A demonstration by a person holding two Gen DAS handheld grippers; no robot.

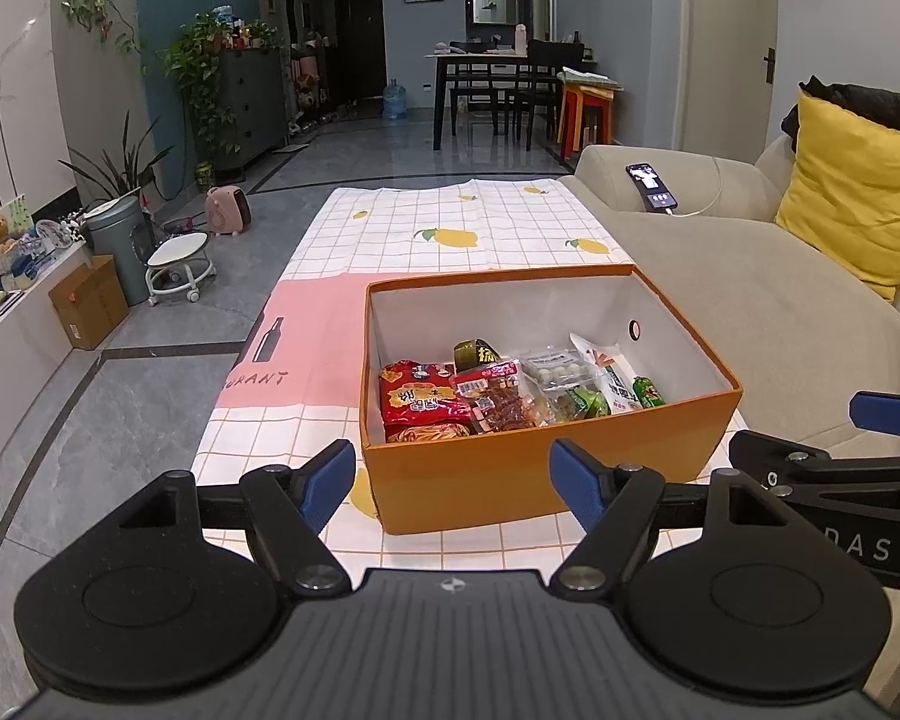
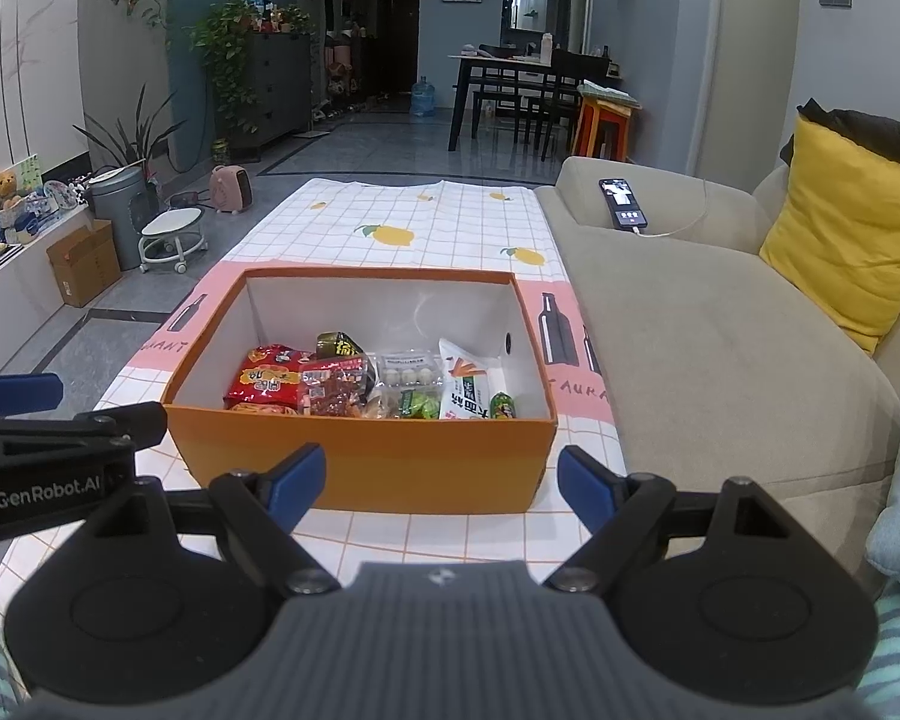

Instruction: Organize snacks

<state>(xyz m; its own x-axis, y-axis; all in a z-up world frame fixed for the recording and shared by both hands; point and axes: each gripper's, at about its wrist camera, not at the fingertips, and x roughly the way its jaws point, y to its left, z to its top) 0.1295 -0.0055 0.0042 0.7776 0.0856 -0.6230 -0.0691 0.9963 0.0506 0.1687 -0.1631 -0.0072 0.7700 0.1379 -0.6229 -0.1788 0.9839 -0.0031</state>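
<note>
You are looking at orange box [image 2: 360, 462]: matt card outside, smooth white paper lining inside. Snack packets [image 2: 342, 384] are showing glossy plastic film, catching light. Tablecloth [image 1: 480, 228] is lying smooth, printed, faintly sheened, whether cloth or plastic unclear. Left gripper [image 1: 453, 486] is showing matt black plastic body, blue ribbed fingertips [image 1: 576, 483], metal screw heads; right gripper [image 2: 441, 486] is showing same finish. Sofa [image 2: 720, 336] is wearing beige woven cloth, slightly rough. Yellow cushion [image 1: 852, 204] is showing soft matt fabric. Floor [image 1: 120, 408] is gleaming, polished grey tile.

Beige sofa [image 1: 720, 276] with yellow cushion [image 1: 858, 210], phone [image 1: 651, 186] on armrest; dining table [image 1: 480, 60] behind.
</note>
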